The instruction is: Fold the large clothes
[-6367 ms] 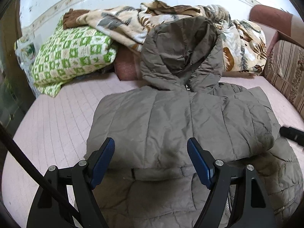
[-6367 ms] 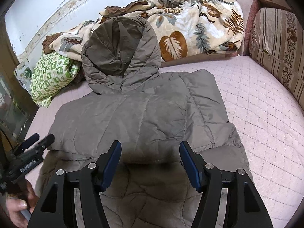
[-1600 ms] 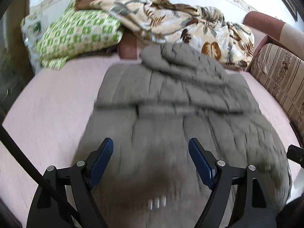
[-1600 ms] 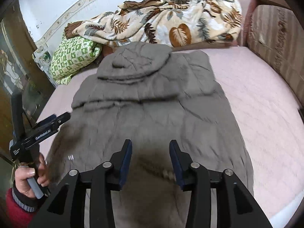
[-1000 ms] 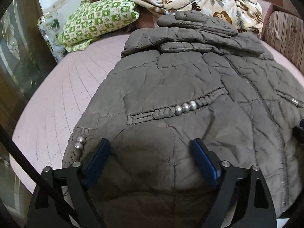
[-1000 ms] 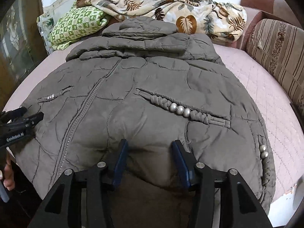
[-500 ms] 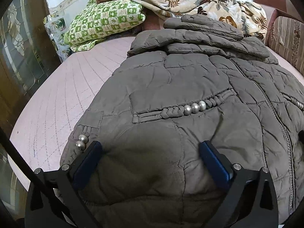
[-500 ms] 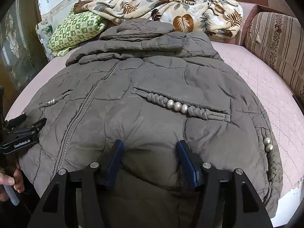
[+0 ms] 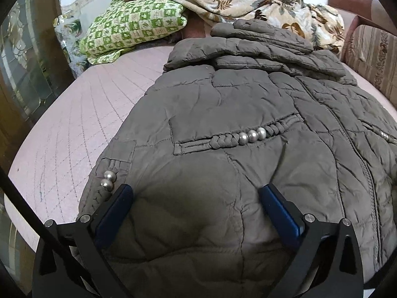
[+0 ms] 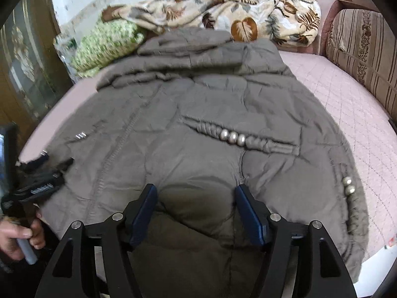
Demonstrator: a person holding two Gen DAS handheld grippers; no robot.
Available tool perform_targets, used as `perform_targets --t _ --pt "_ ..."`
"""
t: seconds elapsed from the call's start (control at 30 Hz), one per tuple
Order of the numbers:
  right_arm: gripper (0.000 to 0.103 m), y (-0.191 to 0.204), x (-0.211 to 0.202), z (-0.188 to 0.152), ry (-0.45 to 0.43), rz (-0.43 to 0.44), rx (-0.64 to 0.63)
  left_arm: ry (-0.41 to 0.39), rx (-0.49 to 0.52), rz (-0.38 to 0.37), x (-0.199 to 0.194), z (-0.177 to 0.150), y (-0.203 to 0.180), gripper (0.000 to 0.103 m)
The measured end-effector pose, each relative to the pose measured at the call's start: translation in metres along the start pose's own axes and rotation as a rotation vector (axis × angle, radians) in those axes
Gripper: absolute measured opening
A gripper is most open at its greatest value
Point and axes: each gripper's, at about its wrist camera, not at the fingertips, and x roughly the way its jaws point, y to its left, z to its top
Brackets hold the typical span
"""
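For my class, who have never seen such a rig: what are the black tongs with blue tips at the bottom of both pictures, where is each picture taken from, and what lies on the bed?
No robot here: a person holds a hand tool with two fingers in each hand, and a camera on each tool looks forward along them. One picture comes from the left gripper, the other from the right gripper. Both look down on a grey-brown padded jacket spread on a pink quilted bed, its hood folded down. Both grippers stand open over the hem; the right one's jaws have just been opening, and neither grips the cloth. Behind lie a green checked pillow and a leaf-print blanket.
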Motion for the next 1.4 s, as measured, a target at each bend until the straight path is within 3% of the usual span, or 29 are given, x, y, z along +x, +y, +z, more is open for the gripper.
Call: perform_targets --t 0.17,0.27,0.33,0.47,0.53,0.63,0.8,1.0,1.13,1.2,1.4 --pt "0.071 -0.032 -0.038 -0.003 -0.086 -0.023 0.054 -0.036 0.025 0.009 -0.019 -0.009 0.002 0.103" --pt "0.074 -0.066 -0.060 -0.009 -0.125 -0.090 0.128 -0.085 -0.018 -0.019 -0.043 -0.018 0.022 0.103" --pt "0.075 -0.094 -0.074 -0.012 -0.140 -0.115 0.210 -0.100 -0.090 -0.051 -0.055 -0.026 0.047 0.103" --pt "0.075 -0.146 -0.100 -0.020 -0.177 -0.145 0.354 -0.089 -0.341 -0.098 -0.064 -0.043 0.113 0.103" --pt "0.075 -0.173 -0.107 -0.026 -0.187 -0.057 0.484 -0.053 -0.462 -0.129 -0.057 -0.052 0.137 0.103" --pt "0.075 -0.202 -0.106 -0.041 -0.180 0.029 0.664 -0.020 -0.523 -0.149 -0.050 -0.060 0.146 0.102" --pt "0.075 -0.208 -0.105 -0.047 -0.180 0.066 0.720 -0.038 -0.496 -0.188 -0.049 -0.055 0.136 0.102" --pt "0.075 -0.198 -0.080 -0.054 -0.087 0.109 0.719 -0.001 -0.460 -0.250 -0.039 -0.051 0.124 0.102" --pt "0.075 -0.181 -0.063 -0.057 -0.019 0.135 0.676 0.032 -0.479 -0.243 -0.033 -0.056 0.127 0.101" --pt "0.067 -0.169 -0.057 -0.057 0.003 0.152 0.633 0.038 -0.469 -0.234 -0.034 -0.058 0.125 0.101" --pt "0.061 -0.137 -0.046 -0.065 0.026 0.176 0.578 0.057 -0.432 -0.243 -0.037 -0.064 0.104 0.101"
